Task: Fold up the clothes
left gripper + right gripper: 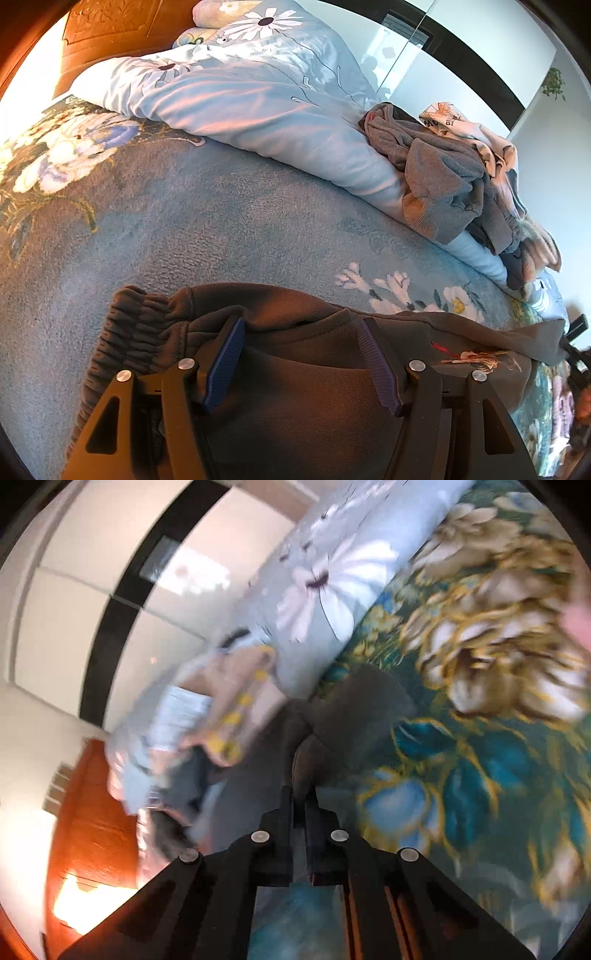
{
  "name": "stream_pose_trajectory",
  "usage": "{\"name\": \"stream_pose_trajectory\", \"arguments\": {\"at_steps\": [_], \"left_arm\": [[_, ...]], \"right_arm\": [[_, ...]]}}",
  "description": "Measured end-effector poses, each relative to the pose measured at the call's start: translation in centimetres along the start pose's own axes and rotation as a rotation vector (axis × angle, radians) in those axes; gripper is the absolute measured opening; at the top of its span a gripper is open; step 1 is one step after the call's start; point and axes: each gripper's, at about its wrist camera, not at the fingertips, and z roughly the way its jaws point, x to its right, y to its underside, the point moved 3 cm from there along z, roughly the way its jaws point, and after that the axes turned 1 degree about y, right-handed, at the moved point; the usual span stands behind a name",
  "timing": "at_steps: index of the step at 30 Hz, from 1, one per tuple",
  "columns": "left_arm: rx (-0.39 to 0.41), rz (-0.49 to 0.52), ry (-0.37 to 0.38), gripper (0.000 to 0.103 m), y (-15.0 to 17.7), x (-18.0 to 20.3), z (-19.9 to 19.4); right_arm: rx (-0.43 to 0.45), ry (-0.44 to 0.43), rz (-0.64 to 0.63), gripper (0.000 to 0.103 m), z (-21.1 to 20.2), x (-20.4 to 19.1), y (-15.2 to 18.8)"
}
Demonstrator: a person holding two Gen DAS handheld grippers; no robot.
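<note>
Dark grey sweatpants [295, 387] with an elastic waistband at the left and a small embroidered flower lie on the floral bed blanket [166, 221]. My left gripper [301, 332] is open, its blue-padded fingers spread and resting on the pants near the waistband. My right gripper [303, 775] is shut on a bunched edge of the same grey pants [354, 709] and holds it above the blanket. The right wrist view is motion-blurred. The right gripper also shows at the far right of the left wrist view [574, 341], pinching the pants' end.
A rolled light-blue flowered duvet [240, 92] lies along the back of the bed. A pile of grey and pink clothes [454, 177] sits on its right end. A wooden headboard [110, 29] is at the far left, white wardrobe doors [461, 48] behind.
</note>
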Motion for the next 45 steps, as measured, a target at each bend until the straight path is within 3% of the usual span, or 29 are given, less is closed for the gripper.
{"name": "stream_pose_trajectory", "arguments": {"at_steps": [9,12,15,17,18,19,24,29,33,35,37,38,40,43,45], "left_arm": [[-0.011,0.028,-0.019,0.071,0.0,0.3,0.3],[-0.012,0.022,-0.012,0.071,-0.1,0.2,0.2],[-0.011,0.027,-0.014,0.071,-0.1,0.2,0.2],[-0.008,0.031,-0.013,0.072,-0.1,0.3,0.2],[-0.007,0.03,-0.01,0.072,-0.1,0.3,0.1],[-0.007,0.025,-0.003,0.072,-0.1,0.3,-0.2],[0.0,0.003,0.05,0.072,-0.3,0.0,-3.5],[0.082,0.031,-0.092,0.072,-1.6,-2.4,-6.9],[0.034,-0.077,-0.099,0.072,-2.0,-6.2,-5.8],[-0.01,-0.125,-0.093,0.072,-1.6,-7.3,-4.6],[-0.052,-0.158,-0.079,0.072,-1.1,-7.9,-3.5],[-0.062,-0.162,-0.078,0.072,-0.9,-7.9,-3.2],[-0.059,-0.156,-0.083,0.072,-0.8,-7.8,-3.2],[-0.058,-0.146,-0.082,0.072,-0.5,-7.5,-2.9],[-0.058,-0.148,-0.081,0.072,-0.4,-7.5,-2.7]], "right_arm": [[-0.024,0.175,0.038,0.005,1.5,-0.3,-3.2],[-0.056,0.167,0.072,0.008,4.4,1.5,-3.9],[-0.049,0.162,0.036,0.011,3.7,2.9,-3.7],[-0.037,0.161,0.001,0.035,2.6,3.7,-3.5],[-0.031,0.16,-0.017,0.053,2.1,4.1,-3.4],[-0.026,0.16,-0.034,0.056,1.6,4.5,-3.3],[0.003,0.157,-0.122,0.056,-1.0,6.5,-2.9],[-0.044,0.021,0.021,0.056,1.3,9.8,-1.4],[-0.026,-0.009,0.097,0.056,2.9,10.3,-1.4],[-0.004,-0.027,0.138,0.048,3.1,10.2,-1.6],[-0.002,-0.016,0.145,0.018,3.0,9.4,-2.0],[-0.004,-0.006,0.143,0.013,3.0,8.9,-2.2],[0.013,-0.019,0.082,0.009,2.1,6.6,-2.9],[0.113,-0.054,-0.025,0.009,-1.1,4.0,-4.6],[0.127,-0.034,-0.021,0.009,-1.6,4.7,-5.5]]}}
